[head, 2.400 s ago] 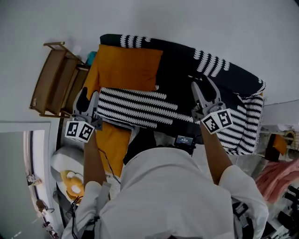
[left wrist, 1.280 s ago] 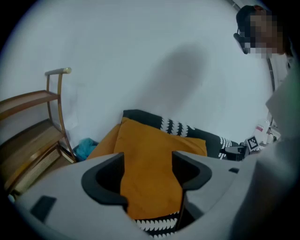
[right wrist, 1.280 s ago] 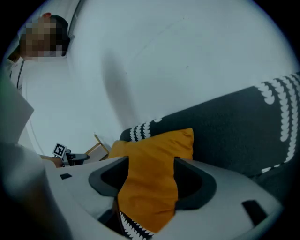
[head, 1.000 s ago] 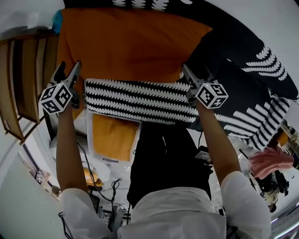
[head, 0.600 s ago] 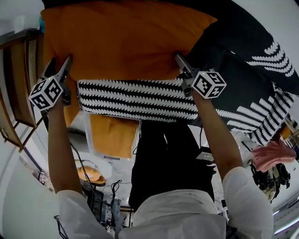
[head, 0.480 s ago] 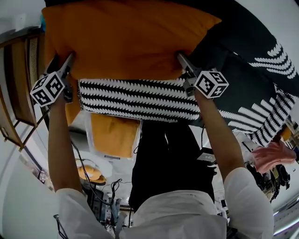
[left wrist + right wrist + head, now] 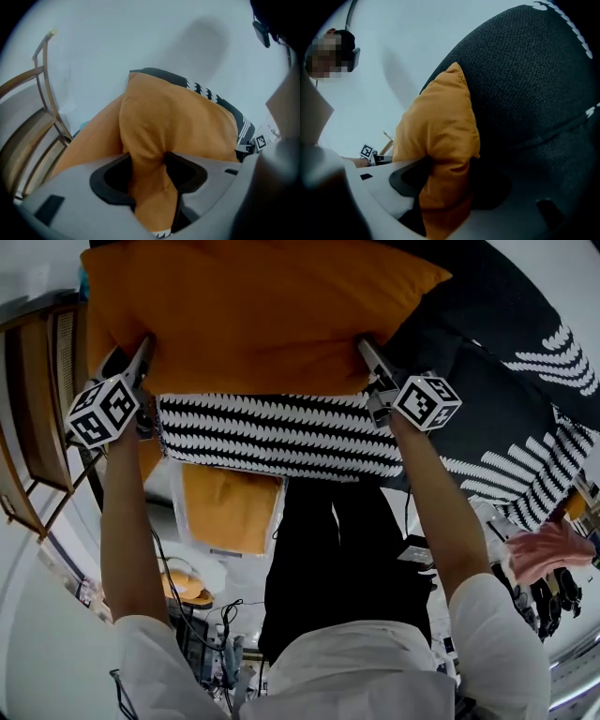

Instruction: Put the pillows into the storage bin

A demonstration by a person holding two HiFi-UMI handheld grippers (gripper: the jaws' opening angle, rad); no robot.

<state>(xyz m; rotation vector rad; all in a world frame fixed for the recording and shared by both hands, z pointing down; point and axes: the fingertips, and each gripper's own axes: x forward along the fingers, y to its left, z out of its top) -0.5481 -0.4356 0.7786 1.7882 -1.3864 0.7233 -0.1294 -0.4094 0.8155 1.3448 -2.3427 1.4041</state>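
Far left: wooden chair [image 7: 37,399]. Just beside it is the left gripper [image 7: 142,341]. Its jaws have just been closing and now pinch the left edge of the big orange pillow [image 7: 253,306], with fabric bunched tight between the pads. The pillow stretches across the top of the head view from one gripper to the other. Can't tell if it rests on the bedding or is lifted clear. Right under its lower edge is a black-and-white striped pillow [image 7: 281,437], the two touching or overlapping. Below that is the storage bin [image 7: 177,512], pale-walled, with a second orange pillow [image 7: 230,512] already lying inside. Right gripper [image 7: 367,348] – jaws also just been closing, clamped on the big pillow's right edge near the corner. Right of it is the black cover [image 7: 487,343] with white scallop rows. Pink cloth [image 7: 544,554] sits at the far right edge.
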